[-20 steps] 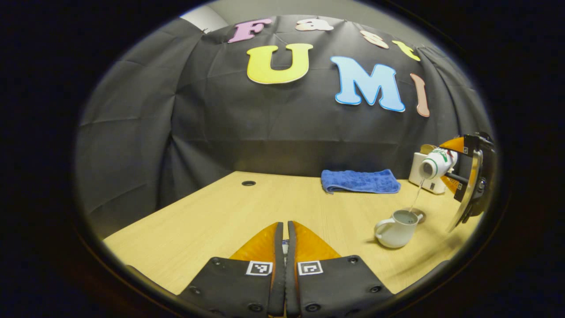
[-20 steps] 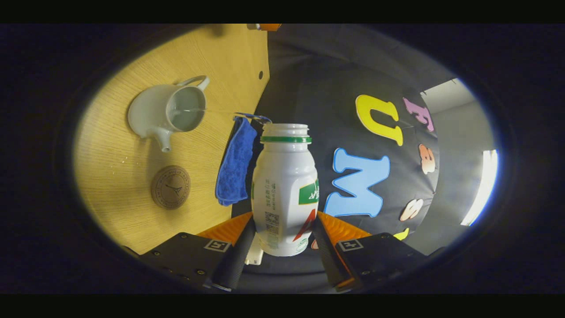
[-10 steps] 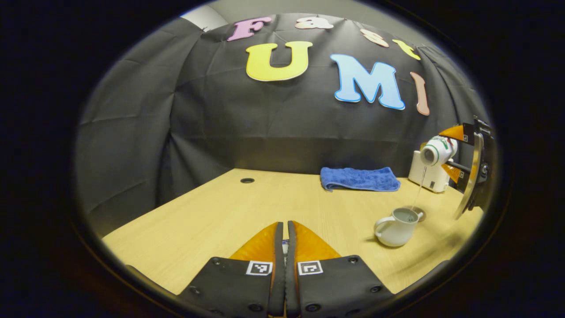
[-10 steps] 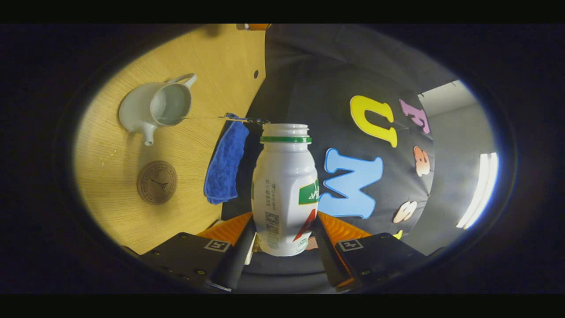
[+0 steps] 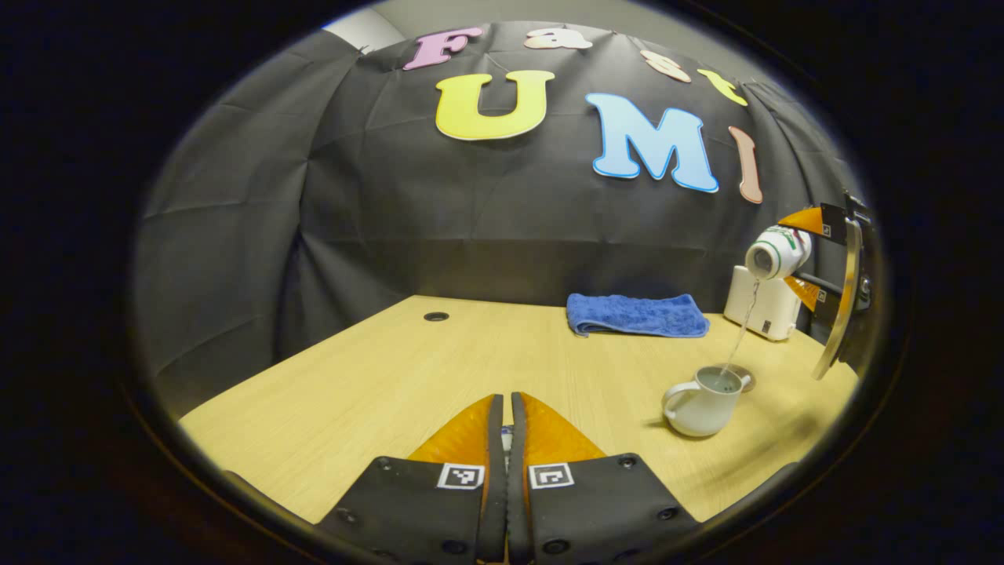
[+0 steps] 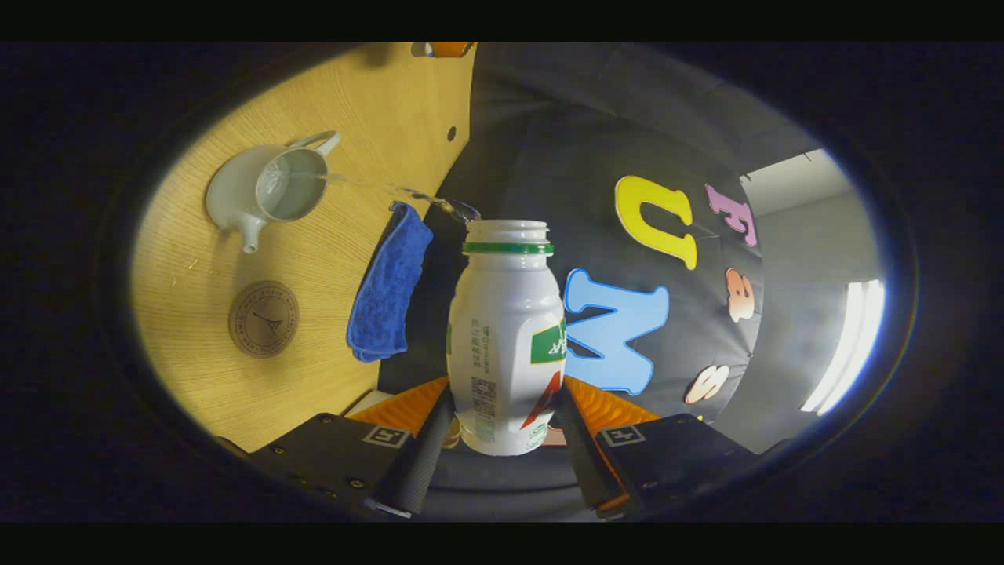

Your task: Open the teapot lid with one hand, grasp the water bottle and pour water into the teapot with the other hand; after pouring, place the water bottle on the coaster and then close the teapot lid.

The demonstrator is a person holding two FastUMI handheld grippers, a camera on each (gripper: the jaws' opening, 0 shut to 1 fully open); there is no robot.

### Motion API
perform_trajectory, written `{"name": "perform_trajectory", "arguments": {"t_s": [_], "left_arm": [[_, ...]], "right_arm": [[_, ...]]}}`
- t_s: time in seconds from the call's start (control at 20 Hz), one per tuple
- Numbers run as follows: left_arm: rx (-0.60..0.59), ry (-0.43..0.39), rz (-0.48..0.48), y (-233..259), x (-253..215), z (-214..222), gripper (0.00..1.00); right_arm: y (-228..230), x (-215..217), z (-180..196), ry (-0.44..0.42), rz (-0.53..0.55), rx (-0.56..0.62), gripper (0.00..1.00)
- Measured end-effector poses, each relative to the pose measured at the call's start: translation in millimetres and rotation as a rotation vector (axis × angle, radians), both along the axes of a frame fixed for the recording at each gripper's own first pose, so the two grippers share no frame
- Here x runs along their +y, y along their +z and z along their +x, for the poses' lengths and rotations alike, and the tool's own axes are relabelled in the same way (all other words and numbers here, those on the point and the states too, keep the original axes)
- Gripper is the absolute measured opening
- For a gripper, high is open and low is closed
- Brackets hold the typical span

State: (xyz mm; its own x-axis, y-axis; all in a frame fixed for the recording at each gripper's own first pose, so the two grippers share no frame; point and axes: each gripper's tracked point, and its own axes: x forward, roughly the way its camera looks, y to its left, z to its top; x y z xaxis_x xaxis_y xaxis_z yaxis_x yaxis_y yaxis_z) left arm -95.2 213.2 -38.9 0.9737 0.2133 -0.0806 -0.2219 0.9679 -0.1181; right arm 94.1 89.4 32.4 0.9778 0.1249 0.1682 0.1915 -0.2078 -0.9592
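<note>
In the right gripper view, the right gripper (image 6: 502,428) sits at the bottom centre, its two fingers pressed against the sides of a white bottle (image 6: 506,345). The bottle has a green ring under its open, capless mouth. A thin stream of water (image 6: 376,188) runs from the mouth toward the upper left of the frame and lands in the open teapot (image 6: 263,192). The teapot stands on a wooden table (image 6: 337,306), spout pointing toward the lower part of the frame. Just below the teapot lies a round brown coaster (image 6: 264,319), bare. A folded blue towel (image 6: 384,298) lies between the coaster and the bottle.

In the left gripper view, the left gripper (image 5: 506,408) fills the bottom centre, its fingers nearly together; something small and pale shows in the narrow gap, but I cannot tell what it is. At the right edge, the bottle (image 5: 776,253) hangs tipped above the teapot (image 5: 702,402), water (image 5: 741,333) falling between them. The towel (image 5: 637,315) lies at the table's far edge, a white box (image 5: 765,310) to its right.
</note>
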Motion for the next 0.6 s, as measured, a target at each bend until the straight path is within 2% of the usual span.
{"name": "perform_trajectory", "arguments": {"t_s": [0.15,0.2,0.25,0.3,0.4,0.45,0.6], "left_arm": [[0.0,0.0,0.001,0.1,0.3,-1.1,0.1],[0.001,-0.001,0.001,0.3,-0.1,-1.0,0.07],[0.0,-0.001,0.001,-0.3,0.0,-0.9,0.1],[0.001,-0.001,0.002,-0.1,-0.5,-0.7,0.07],[0.001,-0.001,0.002,0.2,0.0,0.2,0.07],[0.002,-0.001,0.003,-0.1,0.0,0.5,0.11],[0.002,-0.002,0.004,-0.8,-1.3,1.7,0.11]], "right_arm": [[2.7,-0.1,1.1,0.005,-0.013,-0.012,0.73],[3.4,-0.8,0.5,0.005,-0.017,-0.016,0.73],[3.7,-0.2,0.9,0.007,-0.02,-0.019,0.73],[4.1,-0.2,0.5,0.007,-0.022,-0.021,0.73],[5.6,-0.3,1.1,0.009,-0.028,-0.029,0.73],[6.1,-0.5,2.0,0.01,-0.03,-0.033,0.73],[7.3,-0.5,1.0,0.012,-0.039,-0.041,0.73]]}}
